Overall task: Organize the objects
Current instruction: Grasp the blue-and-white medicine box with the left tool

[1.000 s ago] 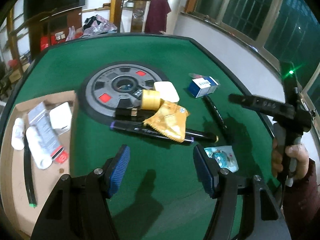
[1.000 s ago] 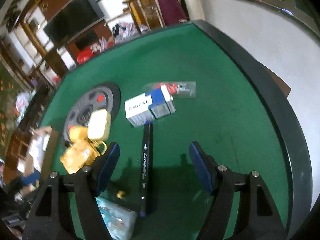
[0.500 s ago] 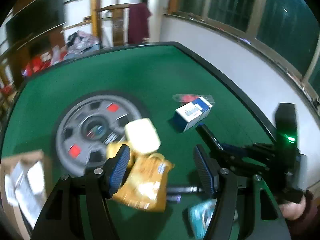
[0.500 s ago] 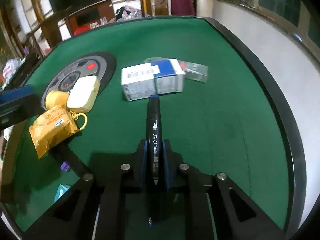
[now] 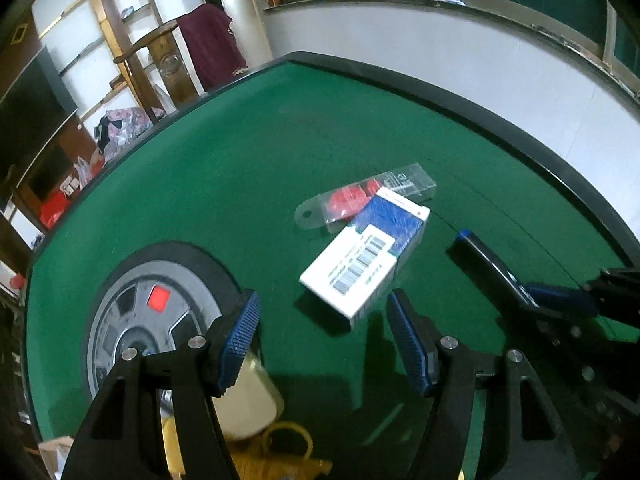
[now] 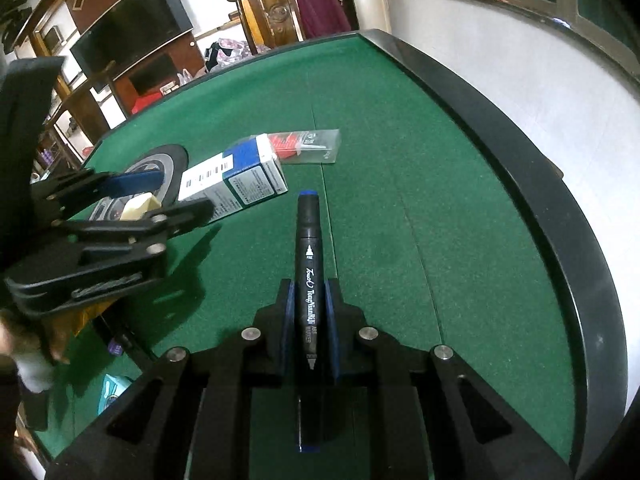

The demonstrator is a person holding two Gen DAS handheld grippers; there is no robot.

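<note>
The right gripper point(image 6: 308, 312) has its jaws pinching a marker point(image 6: 307, 248) that juts ahead. The left gripper point(image 5: 324, 336) has jaws spread, a box point(image 5: 366, 256) just beyond them on the worktop point(image 5: 248, 160).

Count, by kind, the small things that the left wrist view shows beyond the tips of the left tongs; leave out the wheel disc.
Black marker: 1
White and blue box: 1
Clear packet with a red item: 1
Total: 3
</note>
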